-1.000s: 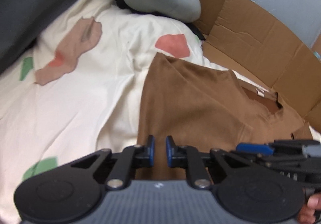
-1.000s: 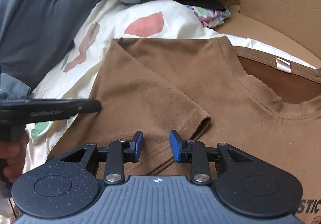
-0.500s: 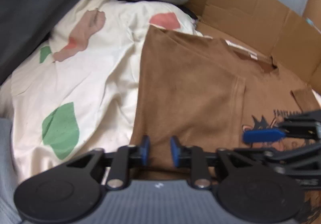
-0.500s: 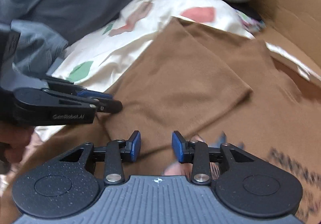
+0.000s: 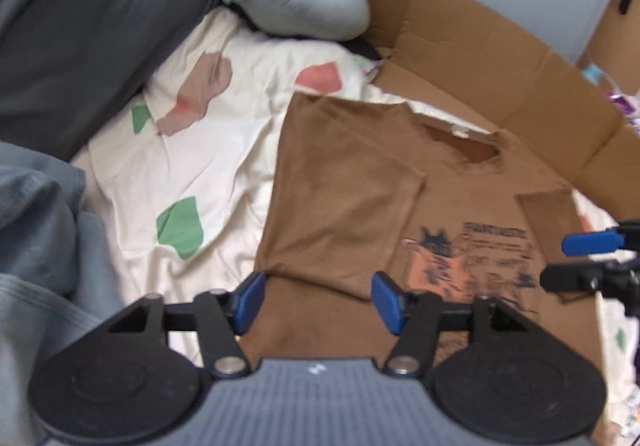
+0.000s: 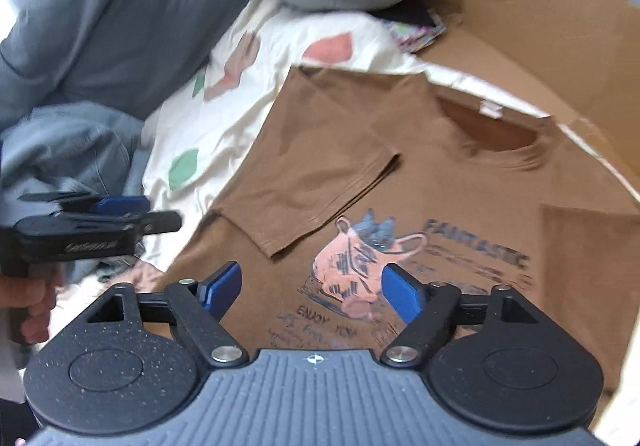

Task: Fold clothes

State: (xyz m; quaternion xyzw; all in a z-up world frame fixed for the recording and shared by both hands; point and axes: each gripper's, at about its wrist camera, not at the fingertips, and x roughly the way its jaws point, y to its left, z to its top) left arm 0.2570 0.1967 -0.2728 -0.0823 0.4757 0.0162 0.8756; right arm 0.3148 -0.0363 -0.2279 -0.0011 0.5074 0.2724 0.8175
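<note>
A brown T-shirt [image 5: 344, 198] [image 6: 460, 182] with a printed picture lies flat on a cream sheet [image 5: 208, 150], both sleeves folded in over its front. My left gripper [image 5: 318, 306] hovers above the shirt's left edge. Its jaws are opening and nothing is between them. My right gripper [image 6: 312, 292] hangs above the print, its jaws also opening with nothing between them. Each gripper shows in the other's view: the right gripper [image 5: 592, 258] at the right edge, the left gripper [image 6: 100, 222] at the left, held by a hand [image 6: 32, 306].
A flattened cardboard box [image 5: 500, 58] borders the shirt at the back and right. A grey neck pillow [image 5: 288, 2] and a dark grey blanket [image 5: 80, 14] lie at the back left. Grey clothing [image 6: 68, 150] is bunched at the left.
Both grippers have risen and pulled back from the shirt, and their jaws have spread wide. The left side of the shirt now lies folded over its front.
</note>
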